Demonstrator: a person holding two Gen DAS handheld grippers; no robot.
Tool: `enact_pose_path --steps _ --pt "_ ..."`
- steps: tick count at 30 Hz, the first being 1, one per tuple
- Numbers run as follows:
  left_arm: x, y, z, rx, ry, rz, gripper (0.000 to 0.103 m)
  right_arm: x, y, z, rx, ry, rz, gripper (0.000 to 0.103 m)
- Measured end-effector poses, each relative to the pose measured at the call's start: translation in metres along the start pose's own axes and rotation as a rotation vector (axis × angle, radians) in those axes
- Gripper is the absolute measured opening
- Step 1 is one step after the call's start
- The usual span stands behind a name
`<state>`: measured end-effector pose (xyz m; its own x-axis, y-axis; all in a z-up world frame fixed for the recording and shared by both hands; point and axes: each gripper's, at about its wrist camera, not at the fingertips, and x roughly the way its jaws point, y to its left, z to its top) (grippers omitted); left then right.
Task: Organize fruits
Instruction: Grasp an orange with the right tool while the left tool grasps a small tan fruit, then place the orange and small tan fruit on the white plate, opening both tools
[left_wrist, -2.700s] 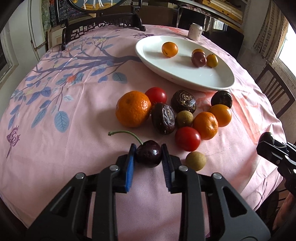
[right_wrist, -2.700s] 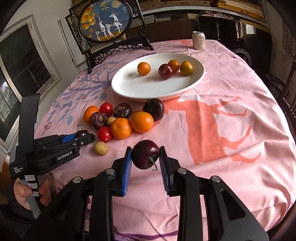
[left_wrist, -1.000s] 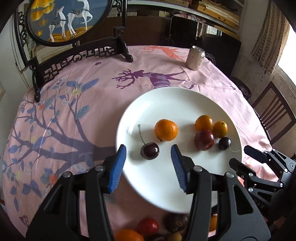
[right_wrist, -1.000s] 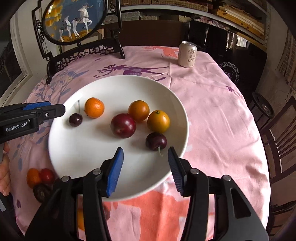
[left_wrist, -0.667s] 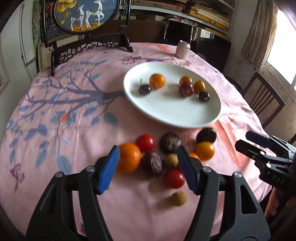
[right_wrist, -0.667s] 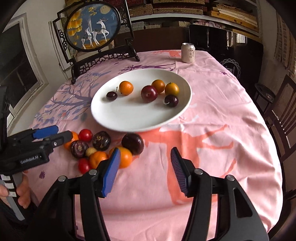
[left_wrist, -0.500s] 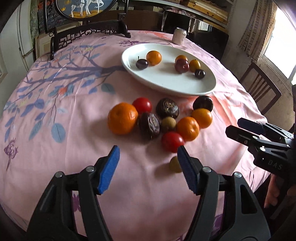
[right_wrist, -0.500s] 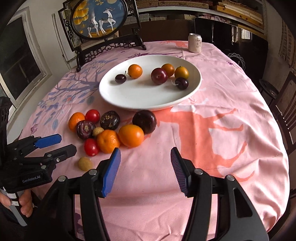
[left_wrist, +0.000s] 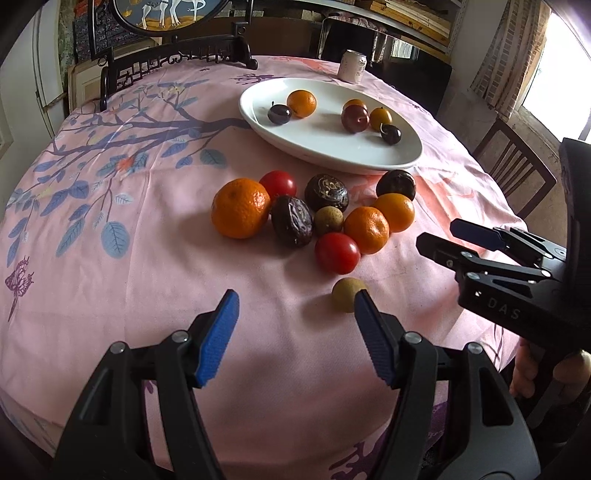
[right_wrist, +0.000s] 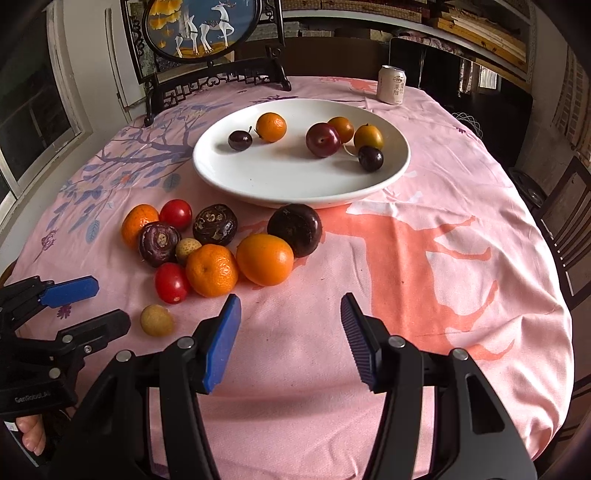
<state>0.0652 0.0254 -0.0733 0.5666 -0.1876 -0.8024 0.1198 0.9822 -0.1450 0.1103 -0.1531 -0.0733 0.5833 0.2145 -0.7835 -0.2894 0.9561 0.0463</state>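
Note:
A white plate (left_wrist: 369, 155) (right_wrist: 295, 184) on the pink tablecloth holds two dark cherries (right_wrist: 240, 140) (right_wrist: 370, 158), a plum (right_wrist: 322, 139) and small oranges. In front of it lies a cluster of fruit: oranges (left_wrist: 240, 208) (right_wrist: 265, 259), red tomatoes (left_wrist: 337, 253) (right_wrist: 171, 282), dark passion fruits (left_wrist: 291, 220) (right_wrist: 294, 224) and a small tan longan (left_wrist: 347, 294) (right_wrist: 157, 319). My left gripper (left_wrist: 295, 304) is open and empty, its right finger just beside the loose longan. My right gripper (right_wrist: 290, 308) is open and empty, just short of the oranges.
A drink can (left_wrist: 352, 65) (right_wrist: 391, 85) stands behind the plate. A round painted screen on a dark carved stand (right_wrist: 207, 79) sits at the table's far left. Wooden chairs (left_wrist: 513, 166) stand to the right of the table.
Both grippers let go of their cherries onto the plate, then pulled back to the near side of the table, open. In the last half second they moved slightly closer to the fruit cluster.

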Motion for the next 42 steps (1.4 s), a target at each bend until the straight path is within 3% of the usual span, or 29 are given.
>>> enact_pose_path --steps 7,10,11,12,15,22,28,31,33,36,42 --pt "0.002 0.003 -0.001 -0.006 0.009 0.001 0.066 0.039 0.010 0.015 -0.035 0.044 -0.006 0.057" --pt "0.002 0.005 -0.001 -0.014 0.009 0.004 0.066 0.044 0.013 0.021 -0.043 0.029 0.001 0.050" --pt "0.002 0.006 -0.001 -0.016 0.009 0.005 0.066 0.044 0.013 0.022 -0.038 0.031 0.000 0.042" --pt "0.002 0.006 -0.001 -0.018 0.011 0.007 0.066 0.043 0.012 0.022 -0.038 0.034 0.003 0.036" --pt "0.003 0.004 0.000 -0.013 0.015 0.001 0.066 0.030 0.005 0.019 -0.011 0.030 0.049 0.036" --pt "0.013 -0.020 -0.001 0.038 0.047 -0.023 0.066 -0.016 -0.020 -0.004 0.047 -0.027 0.026 0.036" --pt "0.029 -0.041 0.000 0.072 0.074 0.025 0.063 -0.033 -0.035 -0.017 0.082 -0.059 0.049 0.036" --pt "0.032 -0.044 0.002 0.074 0.068 0.054 0.054 -0.037 -0.039 -0.021 0.090 -0.065 0.063 0.036" --pt "0.034 -0.047 0.003 0.085 0.060 0.090 0.036 -0.038 -0.041 -0.023 0.094 -0.068 0.075 0.036" --pt "0.033 -0.050 0.003 0.097 0.058 0.096 0.026 -0.041 -0.043 -0.024 0.096 -0.077 0.086 0.036" --pt "0.031 -0.056 0.002 0.114 0.056 0.083 0.026 -0.042 -0.049 -0.026 0.116 -0.083 0.092 0.036"
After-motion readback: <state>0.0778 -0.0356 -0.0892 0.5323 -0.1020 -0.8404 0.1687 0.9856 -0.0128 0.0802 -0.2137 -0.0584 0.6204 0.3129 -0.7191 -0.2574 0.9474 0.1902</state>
